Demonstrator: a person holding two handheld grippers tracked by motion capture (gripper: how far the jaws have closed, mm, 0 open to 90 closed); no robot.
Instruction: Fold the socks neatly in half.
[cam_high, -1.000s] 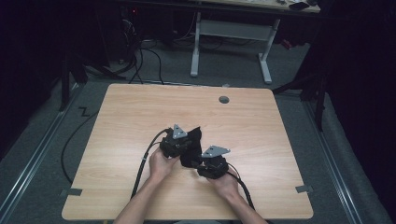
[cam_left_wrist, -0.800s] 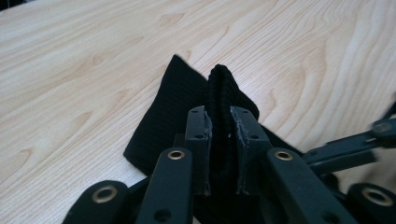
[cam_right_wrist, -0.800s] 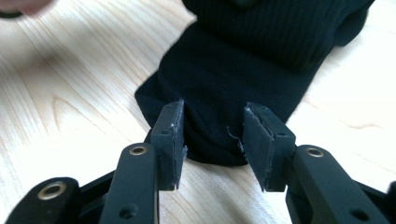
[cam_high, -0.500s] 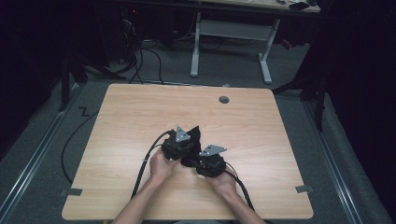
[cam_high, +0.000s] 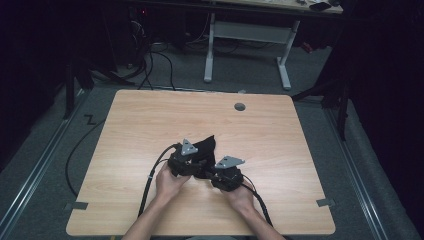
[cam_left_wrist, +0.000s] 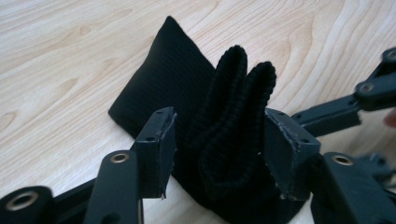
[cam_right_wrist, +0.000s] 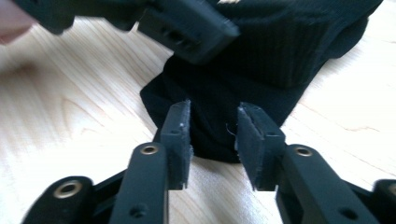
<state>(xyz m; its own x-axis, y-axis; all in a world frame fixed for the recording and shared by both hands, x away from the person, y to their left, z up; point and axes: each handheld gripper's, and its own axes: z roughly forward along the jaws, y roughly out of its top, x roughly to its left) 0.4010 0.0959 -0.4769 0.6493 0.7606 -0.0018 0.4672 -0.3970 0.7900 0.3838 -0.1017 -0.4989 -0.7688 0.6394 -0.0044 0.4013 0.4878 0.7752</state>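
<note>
High view: a black sock (cam_high: 202, 148) is seen near the worktop's (cam_high: 280, 145) front edge, with bare wood all round. Its cuff is straddled by the left gripper (cam_left_wrist: 219, 140), whose jaws have just been opening; the right gripper (cam_right_wrist: 213, 133), just closing, is parted against the fabric.

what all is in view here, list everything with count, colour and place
black ribbed knit cloth: 1, black, folded on the table's near middle, between both grippers' jaws
light wooden table: 1, pale wood, centre of the high view
round grey cable hole: 1, grey, far edge of the table top
white-legged desk: 1, white frame, on the floor behind the table
grey tape strips: 2, grey, on the floor at the table's near corners
left gripper: 1, black; its jaws have just been opening, with the cloth's thick folds between them
right gripper: 1, black; its jaws have just been closing, a fold of cloth between them
hands: 2, one on each gripper
</note>
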